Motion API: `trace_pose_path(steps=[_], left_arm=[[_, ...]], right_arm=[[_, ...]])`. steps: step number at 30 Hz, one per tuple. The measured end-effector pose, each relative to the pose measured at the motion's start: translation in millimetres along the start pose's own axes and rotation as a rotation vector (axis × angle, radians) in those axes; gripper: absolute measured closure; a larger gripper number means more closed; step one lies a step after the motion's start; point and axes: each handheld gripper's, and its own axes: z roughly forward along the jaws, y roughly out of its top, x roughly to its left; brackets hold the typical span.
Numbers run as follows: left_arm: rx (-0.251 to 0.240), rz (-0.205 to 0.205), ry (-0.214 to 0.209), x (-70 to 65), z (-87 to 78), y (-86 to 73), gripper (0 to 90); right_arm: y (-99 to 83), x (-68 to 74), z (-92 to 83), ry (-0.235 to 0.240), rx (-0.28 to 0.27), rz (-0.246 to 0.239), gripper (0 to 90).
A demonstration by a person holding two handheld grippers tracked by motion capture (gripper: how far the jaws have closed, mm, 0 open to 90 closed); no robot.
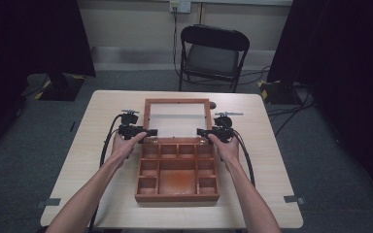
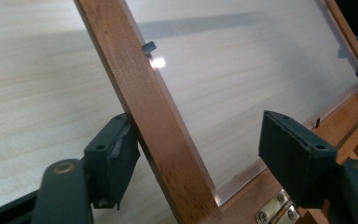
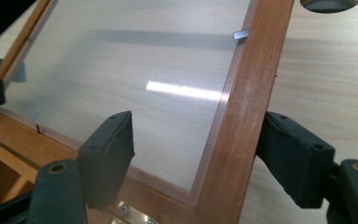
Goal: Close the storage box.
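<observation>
Your wooden box point(image 1: 177, 172) sits mid-table point(image 1: 272, 160), its length running away from you, and the lid point(image 1: 177, 103) is thrown open on the far side, hinged along the back edge of the tray, its top rail pointing toward the folding chair point(image 1: 212, 53). One box, one lid, warm reddish-brown wood; the tray is split into small square compartments around a larger central well, and I won't commit to a count from up here. The lid is a wooden frame around a clear pane, pale tabletop showing through it. Now the tools, two of them: your left gripper point(image 1: 150, 132) straddles the lid's left rail point(image 2: 144, 107), one pad just beside the wood's outer face, the other standing off over the pane, so it is parted, not clamped. Your right gripper point(image 1: 200, 132) mirrors it on the right rail point(image 3: 251, 98), rail between the pads, inner pad clear over the glass, parted too. Brass hinges point(image 2: 277, 207) glint at the lid's base.
</observation>
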Motion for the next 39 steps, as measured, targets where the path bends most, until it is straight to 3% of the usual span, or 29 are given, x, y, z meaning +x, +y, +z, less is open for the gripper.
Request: trace_pose_path(steps=[8,23,31,39], left_arm=[[-0.041,0.029,0.009,-0.9,-14.8,4.3,43.6],[-0.090,0.059,-0.005,-6.4,-32.7,7.5,53.1],[-0.110,0.068,-0.035,-8.5,-41.2,7.1,56.2],[-0.126,0.106,-0.044,-11.8,-50.8,4.0,60.3]], right_arm=[[3.3,0.1,-11.3,0.013,-0.049,0.005,35.5],[6.8,5.0,-33.3,0.012,-0.085,-0.014,48.0],[5.1,9.5,-42.7,0.008,-0.100,-0.027,50.5],[3.5,13.2,-50.2,0.005,-0.111,-0.040,52.6]])
